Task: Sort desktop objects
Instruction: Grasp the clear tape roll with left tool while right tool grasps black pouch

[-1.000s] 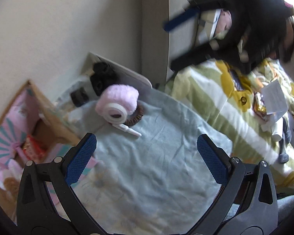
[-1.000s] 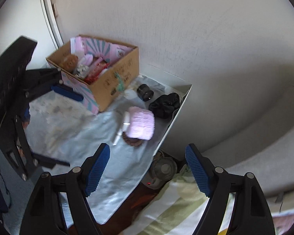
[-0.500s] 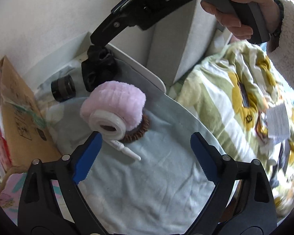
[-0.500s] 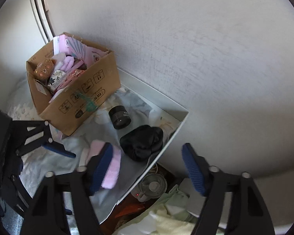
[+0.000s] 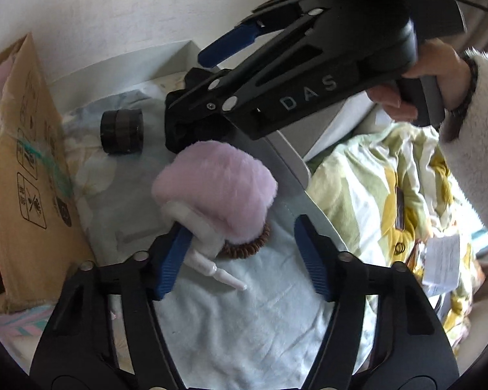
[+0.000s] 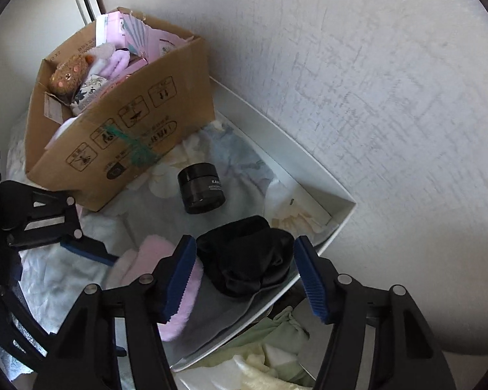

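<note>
On the pale blue cloth lies a pink fluffy puff [image 5: 218,185] with a white roll [image 5: 195,224] at its near end, on top of a brown hair tie [image 5: 247,247] and a white tube [image 5: 221,274]. My left gripper [image 5: 244,260] straddles these with its jaws closing. Its left pad is beside the white roll and its right pad is clear of everything. A black scrunchie [image 6: 247,260] sits between the pads of my right gripper [image 6: 245,276], whose jaws are also closing without visibly squeezing it. In the left wrist view the right gripper [image 5: 276,74] hangs over that scrunchie.
A cardboard box [image 6: 120,136] full of soft items stands at the back left, against the wall. A black jar [image 6: 201,188] rests between the box and the scrunchie. The white tray's rim [image 6: 309,159] borders the cloth. A patterned quilt [image 5: 390,195] lies to the right.
Both grippers came down and closer to the objects with narrower jaws. The left now brackets the white roll and hair tie. The right shifted off the pink puff to straddle the black scrunchie.
</note>
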